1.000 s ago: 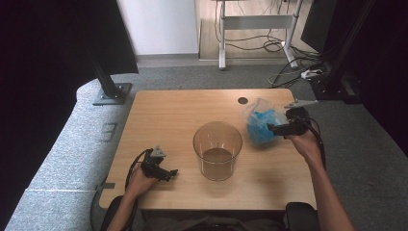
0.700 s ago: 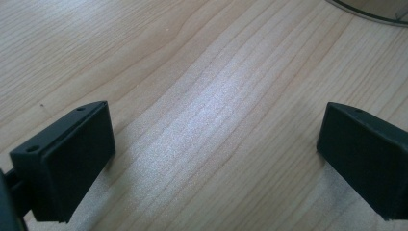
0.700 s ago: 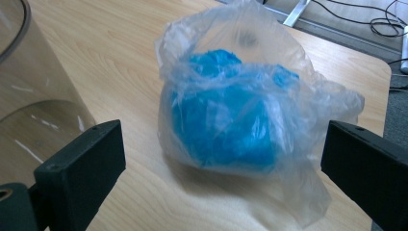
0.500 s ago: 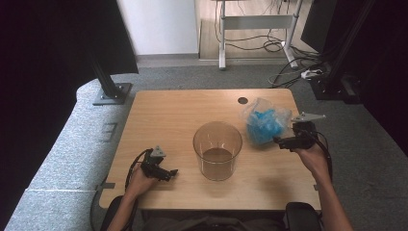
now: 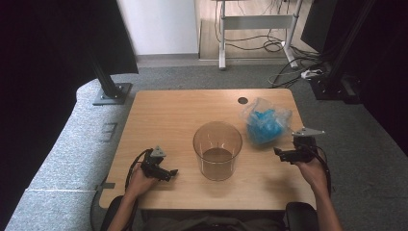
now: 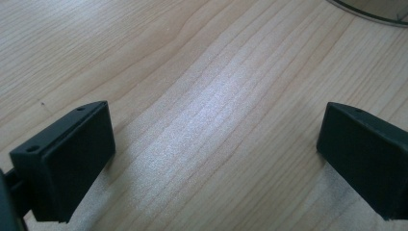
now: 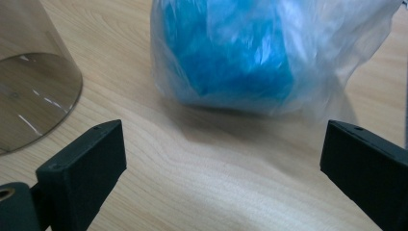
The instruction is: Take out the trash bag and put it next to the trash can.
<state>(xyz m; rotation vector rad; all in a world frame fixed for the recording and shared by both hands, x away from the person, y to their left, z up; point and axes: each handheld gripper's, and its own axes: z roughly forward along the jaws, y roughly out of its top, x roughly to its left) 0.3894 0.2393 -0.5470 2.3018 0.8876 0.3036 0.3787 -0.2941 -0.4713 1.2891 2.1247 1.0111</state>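
Observation:
A clear plastic bag of blue stuff [image 5: 265, 124] lies on the wooden table [image 5: 178, 115] at the right, and it looms large in the right gripper view [image 7: 240, 53]. A tall clear round container [image 5: 217, 149] stands mid-table; its base edge shows in the right gripper view [image 7: 33, 91]. My right gripper [image 5: 284, 155] hovers open just in front of the bag, with bare wood between its jaws. My left gripper [image 5: 168, 174] rests open low over the table at the front left, left of the container, holding nothing.
A round cable hole [image 5: 242, 100] sits near the table's far edge. Beyond the table are a monitor stand base [image 5: 113, 93] on the left and a desk frame with cables [image 5: 260, 21] on the floor.
My right gripper has drawn back from the bag toward the table's front edge and now sits below it, apart from it. The left gripper has stayed put.

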